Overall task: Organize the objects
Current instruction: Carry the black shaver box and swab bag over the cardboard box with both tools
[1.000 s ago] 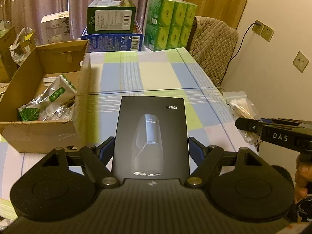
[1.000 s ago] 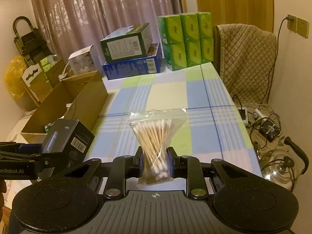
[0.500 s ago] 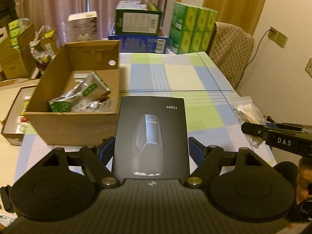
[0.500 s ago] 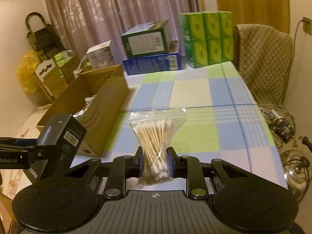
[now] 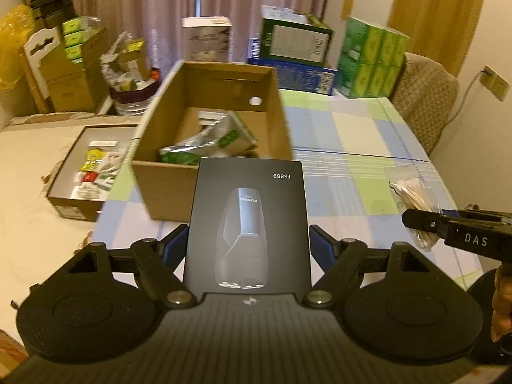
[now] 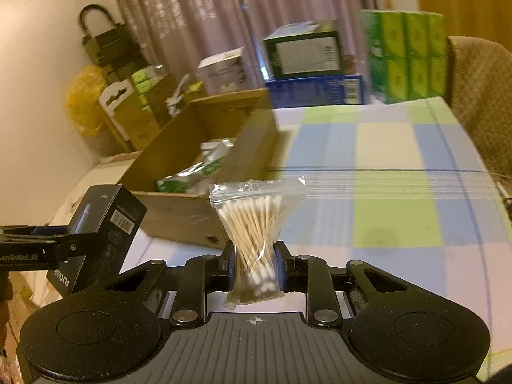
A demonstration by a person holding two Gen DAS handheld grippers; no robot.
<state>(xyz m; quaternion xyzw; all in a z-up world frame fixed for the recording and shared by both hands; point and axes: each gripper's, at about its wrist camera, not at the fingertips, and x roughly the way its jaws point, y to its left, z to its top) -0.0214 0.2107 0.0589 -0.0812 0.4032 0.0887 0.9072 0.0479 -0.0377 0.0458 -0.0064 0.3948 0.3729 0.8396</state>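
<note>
left wrist view first: at the far left a shallow open carton (image 5: 86, 172) sits on the floor with small packets inside, apart from the work. next to it the cardboard box (image 5: 211, 134) stands on the checked surface (image 5: 358, 147), open at the top and already holding a green and white foil pouch (image 5: 204, 147); it looks like the collecting bin for the task. just before it, the left gripper (image 5: 248, 243) is closed on a black product box (image 5: 248, 220), its blue pads pressed against the two long edges so the printed face stays up toward the camera. that face shows a picture of a shaver-like device and the code "fs889", printed upside down from this angle. the box is carried clear of the surface, near the bin's front wall, probably so it can be lifted over the rim and dropped in.

further right, the right gripper (image 6: 254, 265) is clamped narrowly around the waist of a clear zip bag of cotton swabs (image 6: 254, 233), squeezing the sticks into a bundle with the sealed top pointing away; gripping mid-bag keeps the loose plastic from slipping. the bag also hangs above the surface, right of the bin. "das" reads on the right gripper's side, and "genrobot.ai" on the left one's.

at the back stand a green carton on a blue one, then stacked green tissue packs (image 5: 371, 60); their print is too blurred to read.
</note>
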